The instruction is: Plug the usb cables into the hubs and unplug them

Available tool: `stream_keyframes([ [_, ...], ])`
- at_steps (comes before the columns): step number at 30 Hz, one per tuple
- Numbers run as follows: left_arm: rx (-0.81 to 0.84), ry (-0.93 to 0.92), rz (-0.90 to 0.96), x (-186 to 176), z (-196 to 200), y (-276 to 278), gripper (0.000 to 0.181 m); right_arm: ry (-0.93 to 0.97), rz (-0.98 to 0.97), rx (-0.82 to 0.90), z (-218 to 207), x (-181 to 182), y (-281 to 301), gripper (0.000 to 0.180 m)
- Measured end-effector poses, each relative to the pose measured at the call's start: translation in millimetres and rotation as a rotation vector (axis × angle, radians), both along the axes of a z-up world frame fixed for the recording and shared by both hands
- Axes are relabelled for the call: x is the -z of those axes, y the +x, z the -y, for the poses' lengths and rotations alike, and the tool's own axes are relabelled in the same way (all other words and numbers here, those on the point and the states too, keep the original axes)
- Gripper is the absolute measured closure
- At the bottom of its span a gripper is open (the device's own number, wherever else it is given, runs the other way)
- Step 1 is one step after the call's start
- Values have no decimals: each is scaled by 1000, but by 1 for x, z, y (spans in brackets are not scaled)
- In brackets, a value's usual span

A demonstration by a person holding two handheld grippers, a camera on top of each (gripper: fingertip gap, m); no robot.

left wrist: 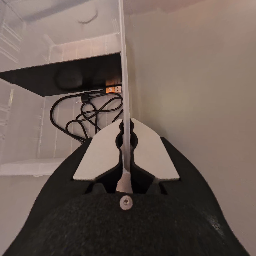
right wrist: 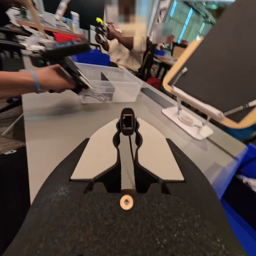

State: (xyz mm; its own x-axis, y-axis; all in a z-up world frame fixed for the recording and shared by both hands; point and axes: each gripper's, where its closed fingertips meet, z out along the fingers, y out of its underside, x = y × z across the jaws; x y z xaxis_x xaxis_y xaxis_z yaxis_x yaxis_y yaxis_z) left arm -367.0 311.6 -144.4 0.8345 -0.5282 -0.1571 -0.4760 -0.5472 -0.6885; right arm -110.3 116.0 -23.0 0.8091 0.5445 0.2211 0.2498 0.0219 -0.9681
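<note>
Both claws grip — left gripper (left wrist: 126, 121) pinches the bin wall (left wrist: 125, 83), right gripper (right wrist: 128, 121) a hub (right wrist: 127, 121), body hidden.

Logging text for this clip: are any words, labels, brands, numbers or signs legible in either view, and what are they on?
No readable text in either view.
Orange metal USB plug inside the clear plastic bin: one small round emblem, too small to read.
White bottle on the far desk: label too blurred to read.
Black oval hub held in the right tool: no marking visible on the end facing the camera.
</note>
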Motion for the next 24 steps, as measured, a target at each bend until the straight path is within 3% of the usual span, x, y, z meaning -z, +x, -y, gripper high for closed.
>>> stream_keyframes([
  [5,-61,18,26,-2,-7,6,174,122,125,-102,-13,-44,-22,163],
  [8,-7,124,121,-39,10,26,138,137,142,-192,-23,-58,-32,163],
  [11,269,253,284,-103,52,77,131,95,125,-266,-28,-54,-37,163],
  [14,712,165,506,-144,120,137,131,57,40,-368,-21,-54,-44,163],
  [18,1047,137,303,-122,152,170,130,27,-3,-475,-7,-52,-57,163],
  [22,1269,125,199,-93,176,192,161,-6,25,-521,3,-42,-64,163],
  [24,1303,127,178,-85,174,194,163,-31,73,-508,3,-31,-58,163],
])
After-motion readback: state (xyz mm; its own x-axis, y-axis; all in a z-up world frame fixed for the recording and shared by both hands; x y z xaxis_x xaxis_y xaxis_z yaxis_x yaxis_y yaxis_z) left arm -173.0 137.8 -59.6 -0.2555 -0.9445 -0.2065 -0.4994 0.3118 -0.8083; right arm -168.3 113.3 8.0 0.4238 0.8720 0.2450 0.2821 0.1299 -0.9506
